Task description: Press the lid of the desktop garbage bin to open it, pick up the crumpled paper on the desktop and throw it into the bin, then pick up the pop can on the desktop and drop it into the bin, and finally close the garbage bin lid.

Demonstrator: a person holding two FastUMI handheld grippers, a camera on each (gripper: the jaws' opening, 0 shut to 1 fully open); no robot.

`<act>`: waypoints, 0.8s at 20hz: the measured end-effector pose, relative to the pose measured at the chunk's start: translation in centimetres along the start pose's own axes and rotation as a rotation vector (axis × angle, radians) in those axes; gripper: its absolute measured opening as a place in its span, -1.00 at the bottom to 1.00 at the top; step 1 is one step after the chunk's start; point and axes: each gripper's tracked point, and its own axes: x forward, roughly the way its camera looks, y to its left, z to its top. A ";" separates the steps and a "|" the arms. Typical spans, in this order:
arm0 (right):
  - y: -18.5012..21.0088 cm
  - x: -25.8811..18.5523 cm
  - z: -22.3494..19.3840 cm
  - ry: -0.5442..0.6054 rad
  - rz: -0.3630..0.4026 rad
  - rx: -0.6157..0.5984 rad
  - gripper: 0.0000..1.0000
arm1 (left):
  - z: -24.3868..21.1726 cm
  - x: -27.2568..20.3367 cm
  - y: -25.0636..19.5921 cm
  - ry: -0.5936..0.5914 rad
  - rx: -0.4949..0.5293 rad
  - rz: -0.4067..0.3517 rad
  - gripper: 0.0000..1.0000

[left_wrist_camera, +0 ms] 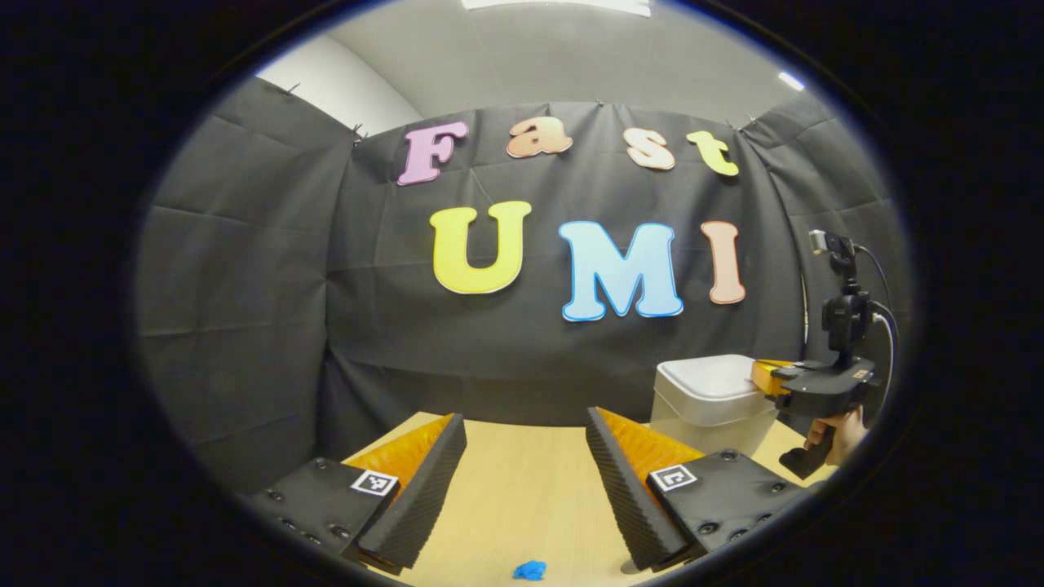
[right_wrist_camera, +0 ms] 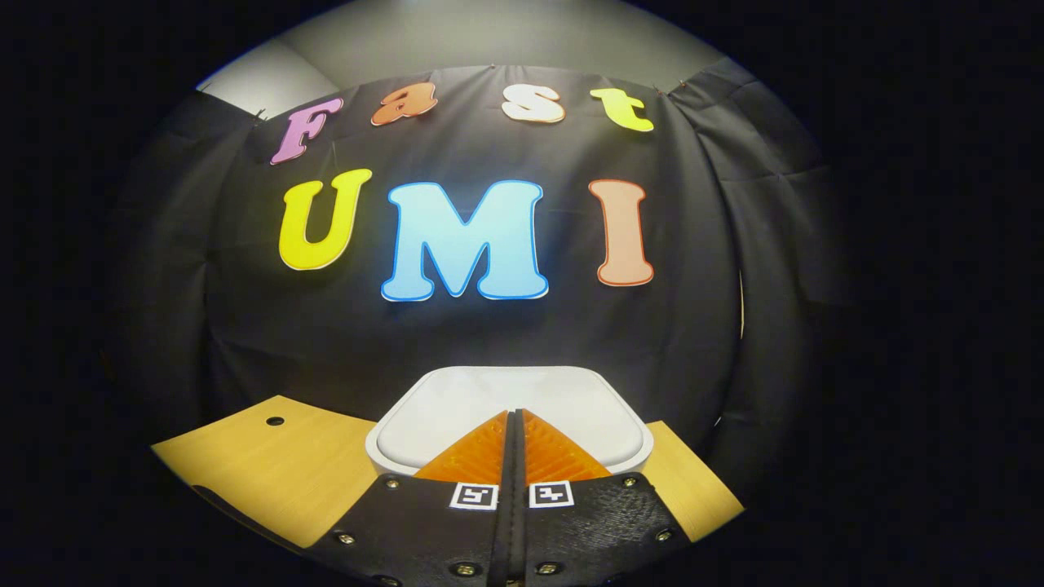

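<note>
While the lid (right_wrist_camera: 510,408) was shut, I judged the task at its first step: nothing binned, the press itself not yet done. My right gripper (right_wrist_camera: 515,420) had its jaws closed flat together on nothing, tips over the lid's near edge; whether they touched it I could not tell. My left gripper (left_wrist_camera: 526,444) hung over the desk (left_wrist_camera: 522,497) with jaws wide apart and empty. A small blue scrap (left_wrist_camera: 530,570) lay near it. Farther right stood the bin (left_wrist_camera: 710,403), against the wall.
</note>
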 end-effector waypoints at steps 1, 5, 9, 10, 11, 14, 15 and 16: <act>0.1 0.1 -0.2 0.013 0.006 0.012 -1.00 | 0.0 0.0 0.1 0.000 0.000 0.001 0.96; 0.0 0.2 -0.6 0.032 0.029 0.032 -1.00 | 0.0 0.4 -0.5 -0.001 0.007 -0.005 0.96; -0.1 0.3 -1.0 0.065 0.059 0.035 -1.00 | -0.3 0.9 -1.1 0.004 0.000 -0.016 0.96; -0.1 0.3 -1.2 0.074 0.059 0.035 -1.00 | -0.4 1.1 -1.4 0.005 0.000 -0.020 0.96; -0.1 0.2 -1.2 0.077 0.055 0.022 -1.00 | -0.3 1.1 -1.8 0.004 0.000 -0.027 0.96; -0.1 0.1 -0.9 0.078 0.026 -0.047 -0.99 | 0.2 0.9 -2.4 -0.012 0.007 -0.040 0.96; -0.1 0.2 -0.4 0.067 0.022 -0.055 -0.99 | 0.4 0.8 -2.6 -0.016 0.009 -0.045 0.96; -0.1 0.1 0.4 0.046 0.023 -0.061 -1.00 | 0.6 0.7 -2.8 -0.020 0.011 -0.048 0.95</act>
